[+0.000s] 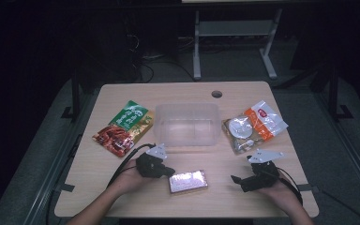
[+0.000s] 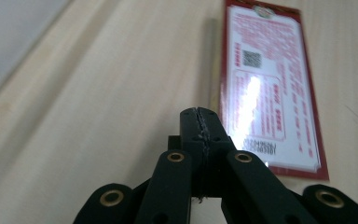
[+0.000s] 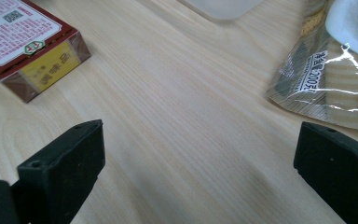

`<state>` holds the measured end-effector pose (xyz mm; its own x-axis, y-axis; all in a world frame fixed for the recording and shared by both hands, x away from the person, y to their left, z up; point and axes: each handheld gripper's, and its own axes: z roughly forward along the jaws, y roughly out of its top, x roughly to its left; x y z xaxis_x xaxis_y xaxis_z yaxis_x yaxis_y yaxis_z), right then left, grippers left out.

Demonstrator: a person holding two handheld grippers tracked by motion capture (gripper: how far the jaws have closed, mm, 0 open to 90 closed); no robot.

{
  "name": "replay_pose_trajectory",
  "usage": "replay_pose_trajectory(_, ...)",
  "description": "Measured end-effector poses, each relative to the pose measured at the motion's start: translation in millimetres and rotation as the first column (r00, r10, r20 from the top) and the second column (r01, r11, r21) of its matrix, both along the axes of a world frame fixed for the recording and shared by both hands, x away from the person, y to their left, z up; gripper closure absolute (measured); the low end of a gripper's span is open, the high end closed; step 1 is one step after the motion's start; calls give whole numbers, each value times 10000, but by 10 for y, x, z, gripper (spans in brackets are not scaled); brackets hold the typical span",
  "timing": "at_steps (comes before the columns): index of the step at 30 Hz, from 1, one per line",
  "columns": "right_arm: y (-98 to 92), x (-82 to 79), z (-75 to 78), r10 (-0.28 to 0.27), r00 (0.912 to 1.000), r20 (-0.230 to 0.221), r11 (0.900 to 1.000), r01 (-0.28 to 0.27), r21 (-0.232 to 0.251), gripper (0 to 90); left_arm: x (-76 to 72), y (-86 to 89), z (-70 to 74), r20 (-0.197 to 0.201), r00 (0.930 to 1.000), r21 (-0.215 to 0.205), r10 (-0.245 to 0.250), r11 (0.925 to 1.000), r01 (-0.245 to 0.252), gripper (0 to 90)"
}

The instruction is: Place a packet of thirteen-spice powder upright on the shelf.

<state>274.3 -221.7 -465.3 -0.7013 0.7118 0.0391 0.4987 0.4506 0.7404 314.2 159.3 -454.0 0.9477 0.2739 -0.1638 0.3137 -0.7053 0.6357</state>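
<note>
Red box (image 1: 188, 181) flat near worktop's front edge, beside clenched left gripper (image 1: 170, 171); right gripper (image 1: 235, 179) released, empty; clear bin (image 1: 186, 124) mid-table, snack packs (image 1: 123, 127) left, biscuit bags (image 1: 253, 125) right; wooden table (image 1: 243, 91), dark room.

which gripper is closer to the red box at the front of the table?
Left. The left gripper, jaws shut, sits right at the red box's left end. The right gripper, jaws open, is off to its right across bare table.

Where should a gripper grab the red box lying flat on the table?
Probably across the red box's two long edges, from above. It lies flat, so only its thin sides offer hold, and the right gripper, already open, has bare table beside it.
</note>
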Motion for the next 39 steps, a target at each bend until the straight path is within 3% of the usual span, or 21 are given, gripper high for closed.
replay_pose_trajectory(3,0,0,3,0,10000,4,10000,0,-3,17,-104,28,1,-33,10000,17,-91,10000,91,898)
replay_pose_trajectory(7,4,4,3,-2,10000,-5,10000,2,-10,17,-109,42,22,90,10000,11,18,10000,-18,878)
replay_pose_trajectory(12,-6,-4,18,-31,10000,49,10000,31,-5,17,-117,88,93,101,9997,-158,205,9997,-203,750)
replay_pose_trajectory(18,-13,17,13,-89,9999,-56,10000,89,17,17,-273,172,239,224,9981,-490,577,9972,-566,533)
replay_pose_trajectory(23,-6,19,22,-88,9996,-282,10000,89,35,19,-454,137,207,295,9968,-436,746,9964,-733,394)
replay_pose_trajectory(25,-8,11,33,34,9997,-262,9998,-29,171,84,-505,93,181,417,9958,-320,813,9963,-800,372)
replay_pose_trajectory(29,1,2,39,141,9998,-154,9998,-139,140,75,-529,-3,136,645,9936,-278,923,9955,-907,336)
replay_pose_trajectory(33,1,8,20,149,9998,-158,9998,-147,121,69,-545,-92,82,801,9942,-40,720,9974,-719,277)
replay_pose_trajectory(37,5,13,10,68,9998,-212,9998,-64,178,69,-549,-142,47,777,9930,-234,895,9959,-879,233)
replay_pose_trajectory(39,3,14,9,97,9998,-177,9999,-95,115,69,-554,-171,27,759,9946,-103,707,9975,-701,225)
